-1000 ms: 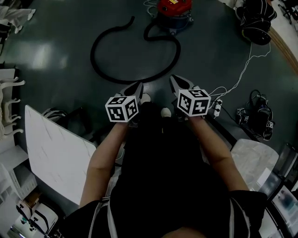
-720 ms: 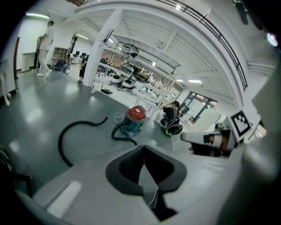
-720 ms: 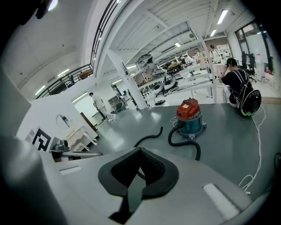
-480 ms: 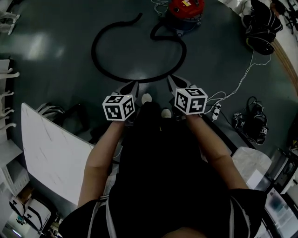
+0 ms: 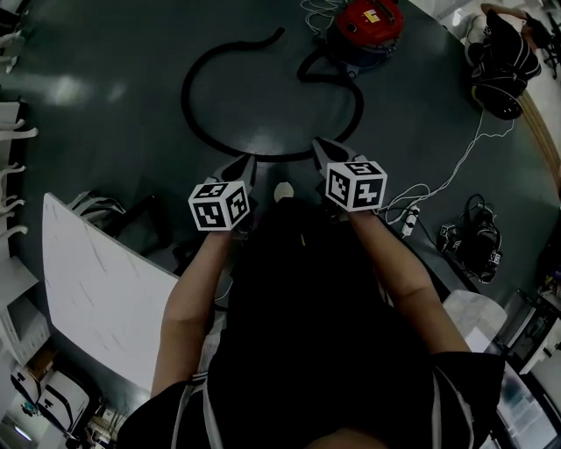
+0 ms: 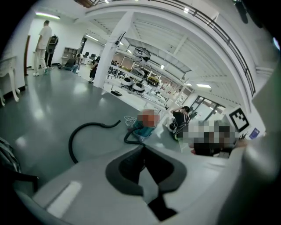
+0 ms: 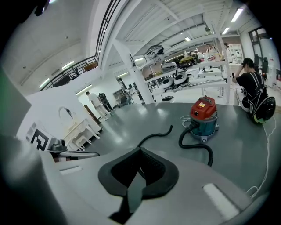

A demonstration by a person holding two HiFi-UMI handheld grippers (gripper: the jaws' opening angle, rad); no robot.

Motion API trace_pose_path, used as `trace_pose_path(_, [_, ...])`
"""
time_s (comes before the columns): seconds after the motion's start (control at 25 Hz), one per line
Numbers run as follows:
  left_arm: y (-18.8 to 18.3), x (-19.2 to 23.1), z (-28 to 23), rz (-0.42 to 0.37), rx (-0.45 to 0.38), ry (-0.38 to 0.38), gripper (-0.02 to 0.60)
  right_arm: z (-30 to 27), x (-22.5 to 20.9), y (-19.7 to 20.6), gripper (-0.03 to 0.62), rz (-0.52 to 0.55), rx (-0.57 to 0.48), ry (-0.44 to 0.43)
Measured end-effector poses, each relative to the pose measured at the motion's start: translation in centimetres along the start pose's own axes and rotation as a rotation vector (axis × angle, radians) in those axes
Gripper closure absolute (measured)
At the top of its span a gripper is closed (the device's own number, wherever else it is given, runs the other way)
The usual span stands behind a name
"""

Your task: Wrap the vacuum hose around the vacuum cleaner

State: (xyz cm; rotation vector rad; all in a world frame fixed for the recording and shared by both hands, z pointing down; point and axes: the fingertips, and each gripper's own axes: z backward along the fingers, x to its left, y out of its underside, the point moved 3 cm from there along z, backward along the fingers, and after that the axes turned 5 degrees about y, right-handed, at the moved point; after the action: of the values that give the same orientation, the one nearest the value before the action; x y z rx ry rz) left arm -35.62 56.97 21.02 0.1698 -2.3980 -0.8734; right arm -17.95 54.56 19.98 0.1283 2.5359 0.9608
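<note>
While the hose (image 5: 186, 92) lies unwrapped in a wide loop on the floor (image 5: 114, 53), one end joins the red vacuum cleaner (image 5: 368, 26) beyond. The left gripper (image 5: 248, 164) and right gripper (image 5: 317, 145) hover near its closest bend, jaws pressed together and empty. A white cable (image 5: 456, 162) trails at right, and a white board (image 5: 96, 281) lies at left.

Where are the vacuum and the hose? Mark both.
vacuum (image 7: 203, 108): right gripper view, on its red lid.
hose (image 5: 185, 90): head view, on the left bend of its loop on the floor.
</note>
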Motion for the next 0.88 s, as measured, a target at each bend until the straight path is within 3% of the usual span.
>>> trace_pose_path(0.48, [-1.1,2.1,-1.2,0.057,-0.015,-0.026,0.571,-3.1,0.0,-2.4,0.599,0.048,0.046,-0.024])
trace_pose_path(0.88, [-6.0,1.9,-4.8,0.032,-0.011,-0.090,0.571,-5.5,-3.3,-6.9,0.599,0.055,0.043,-0.074])
